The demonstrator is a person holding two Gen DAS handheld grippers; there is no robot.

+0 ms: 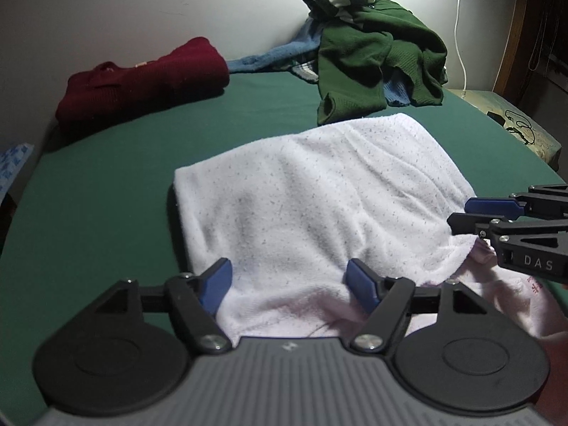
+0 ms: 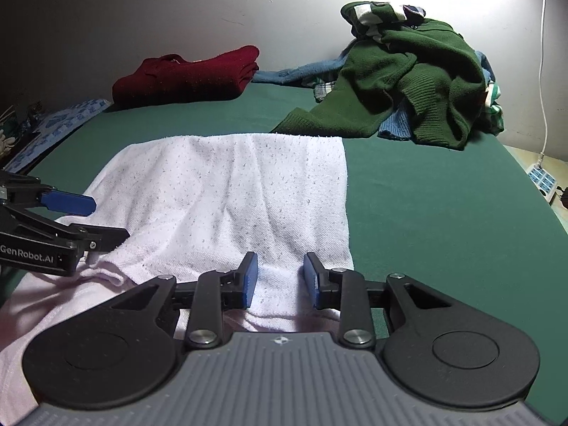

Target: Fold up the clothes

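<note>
Left wrist view showed my left gripper with its blue pads spread wide apart, the near edge of the white garment lying between them and nothing clamped. The garment lay flat on the green cover, its upper layer already doubled over a pale pink layer visible at the near edge. I held the tool low at that edge because, in my judgement, that was where the next fold had to be picked up.

In the right wrist view my right gripper also stood with its pads apart, though less widely, astride the near right part of the same garment. No cloth was pinched between them. Each tool appeared from the side in the other's view, the two just beside one another along the near edge. I judged this spacing deliberate: two holds on one edge keep the cloth level when it is lifted and carried over.

A folded dark red sweater sat against the wall at the far left, well apart from the work, evidently a finished item. A heap of unfolded clothes, topped by a green sweater over blue knitwear, lay at the far right, just touching the white garment's far edge. A white cable hung down the wall.
</note>
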